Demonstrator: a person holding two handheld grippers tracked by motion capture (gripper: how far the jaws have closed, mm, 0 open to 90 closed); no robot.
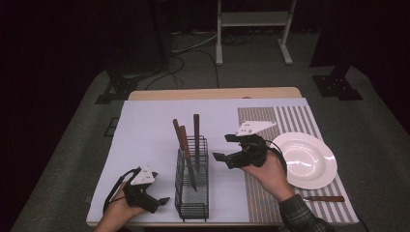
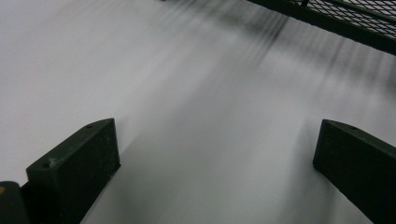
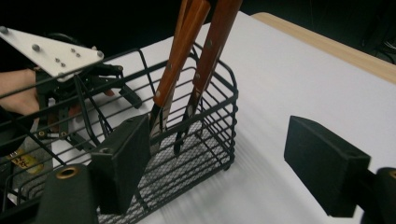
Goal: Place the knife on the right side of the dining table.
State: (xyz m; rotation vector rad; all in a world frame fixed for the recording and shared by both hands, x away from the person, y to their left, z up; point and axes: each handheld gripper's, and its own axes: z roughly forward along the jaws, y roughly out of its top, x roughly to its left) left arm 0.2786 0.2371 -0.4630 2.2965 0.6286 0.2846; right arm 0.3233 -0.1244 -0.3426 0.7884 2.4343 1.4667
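Black wire basket (image 1: 192,186) stands mid-surface, three wooden-handled knives (image 1: 186,145) upright inside; my right gripper (image 1: 223,148) hovers just right of it, my left gripper (image 1: 164,200) just left. In the left gripper view my fingers (image 2: 74,163) are spread, nothing between. In the right gripper view my fingers (image 3: 122,165) are spread beside the basket, empty.

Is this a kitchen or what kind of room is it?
Probably not a kitchen: more likely a studio or lab set up for recording. A table under a white sheet holds a wire cutlery basket, a white plate and a striped placemat, with dark curtains and loose floor cables behind.
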